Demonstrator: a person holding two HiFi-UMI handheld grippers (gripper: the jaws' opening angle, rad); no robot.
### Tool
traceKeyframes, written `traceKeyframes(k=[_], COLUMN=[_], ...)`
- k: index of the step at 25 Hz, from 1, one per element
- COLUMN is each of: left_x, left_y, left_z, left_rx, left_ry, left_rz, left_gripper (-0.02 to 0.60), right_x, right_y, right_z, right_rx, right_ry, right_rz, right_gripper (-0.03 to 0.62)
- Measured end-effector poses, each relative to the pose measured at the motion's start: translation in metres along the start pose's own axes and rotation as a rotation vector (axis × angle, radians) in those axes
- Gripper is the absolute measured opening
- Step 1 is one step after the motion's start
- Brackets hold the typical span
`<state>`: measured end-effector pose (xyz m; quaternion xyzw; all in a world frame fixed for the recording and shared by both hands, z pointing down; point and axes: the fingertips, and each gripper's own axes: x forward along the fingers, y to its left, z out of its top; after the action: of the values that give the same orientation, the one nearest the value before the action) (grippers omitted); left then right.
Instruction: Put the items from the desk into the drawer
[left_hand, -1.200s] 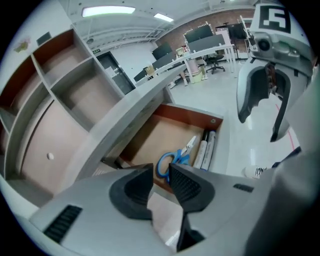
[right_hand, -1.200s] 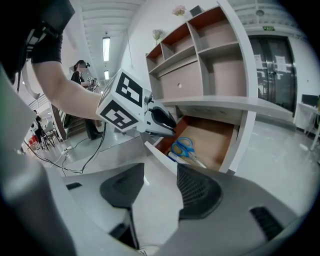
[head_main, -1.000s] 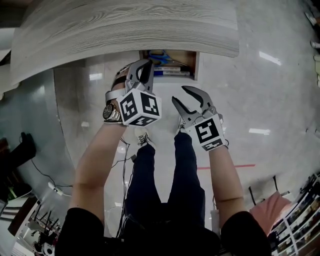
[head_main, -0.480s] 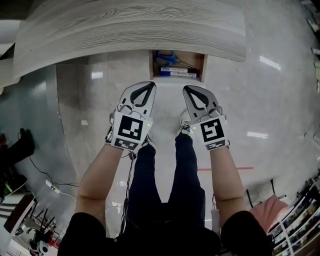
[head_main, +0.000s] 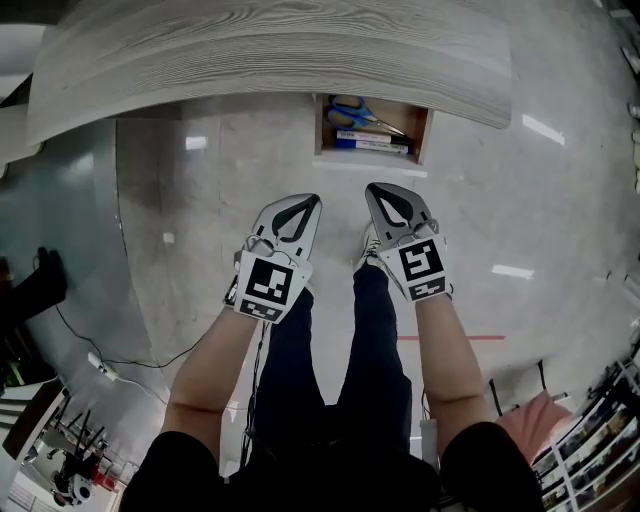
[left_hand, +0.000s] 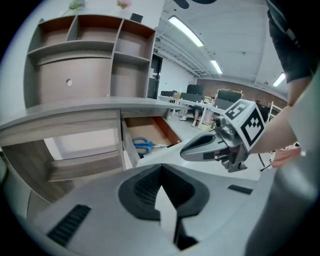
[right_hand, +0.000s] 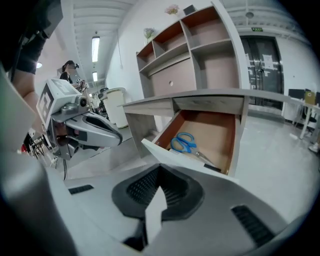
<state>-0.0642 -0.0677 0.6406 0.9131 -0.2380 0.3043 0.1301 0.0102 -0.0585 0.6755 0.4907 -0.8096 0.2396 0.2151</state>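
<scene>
The wooden drawer (head_main: 420, 125) stands pulled out under the grey wood desk top (head_main: 250, 50). Blue-handled scissors (head_main: 347, 106) lie inside it, with a blue and white flat item (head_main: 370, 143) at its front. Both grippers hover side by side over the floor, short of the drawer. My left gripper (head_main: 306, 201) is shut with nothing in it. My right gripper (head_main: 382, 190) is also shut and holds nothing. The left gripper view shows the drawer (left_hand: 152, 132), the scissors (left_hand: 142, 145) and the right gripper (left_hand: 212, 144). The right gripper view shows the drawer (right_hand: 227, 142), the scissors (right_hand: 183, 142) and the left gripper (right_hand: 87, 130).
A shelf unit (left_hand: 75, 50) with open compartments rises behind the desk. The person's legs (head_main: 320, 350) and shoes are below the grippers on the glossy floor. Cables (head_main: 130, 365) run along the floor at the left. Clutter lines the lower right edge (head_main: 590, 440).
My right gripper's jaws stood open a second ago and are now shut on nothing. My left gripper rolled upright and drew back from the drawer, toward the person.
</scene>
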Motion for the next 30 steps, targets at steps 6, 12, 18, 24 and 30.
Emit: traceKeyframes(k=[6, 12, 18, 24, 30], left_x=[-0.006, -0.002, -0.005, -0.009, -0.013], left_y=[-0.004, -0.01, -0.014, -0.022, -0.024], left_z=[-0.018, -0.046, -0.058, -0.048, -0.044], left_rx=[-0.086, -0.187, -0.178, -0.179, -0.167], left_ry=[-0.047, -0.042, -0.033, -0.045, -0.06], left_rz=[0.041, 0.059, 0.052, 0.057, 0.059], left_gripper=[0.011, 0.011, 0.011, 0.011, 0.011], right_x=[0.017, 0.035, 0.046, 0.035, 0.027], right_y=[-0.008, -0.016, -0.018, -0.033, -0.029], right_z=[-0.029, -0.04, -0.042, -0.025, 0.0], right_rx=[0.175, 0.223, 0.244, 0.228, 0.171], right_ry=[0.0, 0.001, -0.01, -0.056, -0.092], right_rz=[-0.06, -0.107, -0.129, -0.169, -0.179], right_gripper=[0.017, 0.017, 0.017, 0.017, 0.017])
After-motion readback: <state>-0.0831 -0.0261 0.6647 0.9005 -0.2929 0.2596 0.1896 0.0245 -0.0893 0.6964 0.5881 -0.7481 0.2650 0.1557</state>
